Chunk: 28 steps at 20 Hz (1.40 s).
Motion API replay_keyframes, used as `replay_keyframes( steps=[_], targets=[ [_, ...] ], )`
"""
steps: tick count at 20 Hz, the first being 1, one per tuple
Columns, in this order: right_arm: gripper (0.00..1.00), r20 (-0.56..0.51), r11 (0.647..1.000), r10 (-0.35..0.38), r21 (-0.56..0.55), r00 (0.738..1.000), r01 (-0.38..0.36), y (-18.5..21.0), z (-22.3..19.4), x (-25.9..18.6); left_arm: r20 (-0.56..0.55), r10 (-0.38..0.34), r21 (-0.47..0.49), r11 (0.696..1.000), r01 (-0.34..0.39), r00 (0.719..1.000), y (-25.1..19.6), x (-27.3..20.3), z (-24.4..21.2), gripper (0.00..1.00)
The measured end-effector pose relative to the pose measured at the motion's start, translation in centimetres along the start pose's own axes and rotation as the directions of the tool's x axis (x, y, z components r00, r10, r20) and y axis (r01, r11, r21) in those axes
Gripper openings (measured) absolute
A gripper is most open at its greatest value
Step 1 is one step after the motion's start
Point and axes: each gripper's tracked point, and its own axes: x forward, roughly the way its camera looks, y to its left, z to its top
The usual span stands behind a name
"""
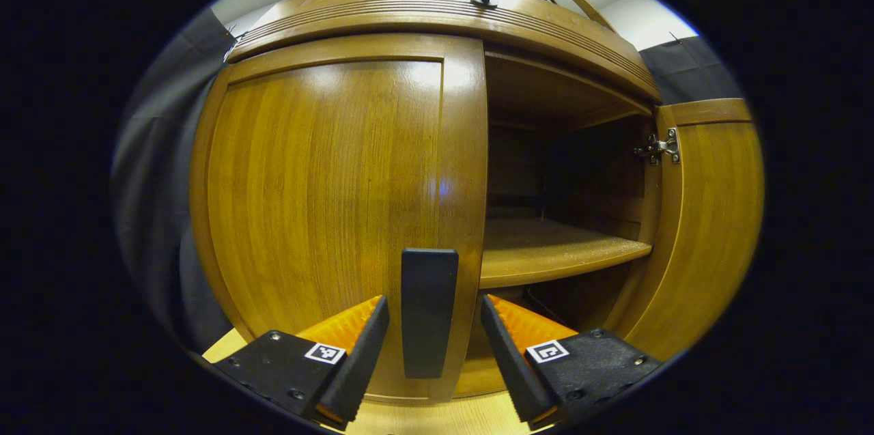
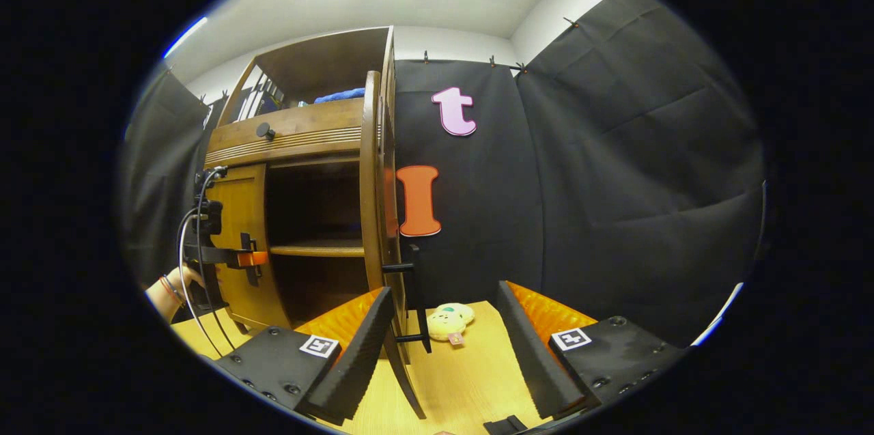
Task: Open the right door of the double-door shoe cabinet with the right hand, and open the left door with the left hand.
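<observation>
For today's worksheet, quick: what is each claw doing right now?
Left claw: open, straddling the left door handle.
Right claw: open, beside the right door handle.

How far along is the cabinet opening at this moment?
Done: the right door stands swung wide, showing the inner shelf; the right gripper is open beside that door's handle. In hand: the left gripper, jaws open, straddles the left door's handle without clamping. Left: the left door is closed and needs pulling open.

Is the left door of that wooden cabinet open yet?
Shut: the left door lies flush under the cabinet top, while the right door stands swung out, baring the shelf.
</observation>
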Motion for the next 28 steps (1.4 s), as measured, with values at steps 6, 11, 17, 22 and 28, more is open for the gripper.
replay_keyframes(
  steps=[6,11,17,22,28],
  targets=[
    [1.0,0.001,1.0,-0.001,-0.008,1.0,0.001,0.0,0.1,-0.5,0.004,-0.014,-0.019,1.0,0.014,1.0,0.5,0.3,-0.5,0.39],
    [1.0,-0.015,1.0,-0.008,-0.005,1.0,0.007,0.3,-0.3,-1.0,0.009,0.017,0.023,1.0,-0.017,1.0,0.6,-0.6,-0.7,0.26],
    [1.0,-0.017,1.0,-0.004,-0.022,1.0,0.004,1.5,0.2,-2.7,0.003,-0.007,0.0,1.0,0.007,1.0,0.9,-3.3,-0.8,0.23],
    [0.89,-0.014,1.0,0.015,-0.019,1.0,-0.015,3.3,0.5,-4.3,0.002,-0.034,-0.005,0.999,0.034,0.999,1.8,-7.3,-0.8,0.24],
    [1.0,-0.018,0.999,0.034,-0.015,0.999,-0.034,5.0,0.7,-6.1,0.003,-0.067,-0.028,0.997,0.068,0.998,3.2,-10.5,-0.7,0.23]
  ],
)
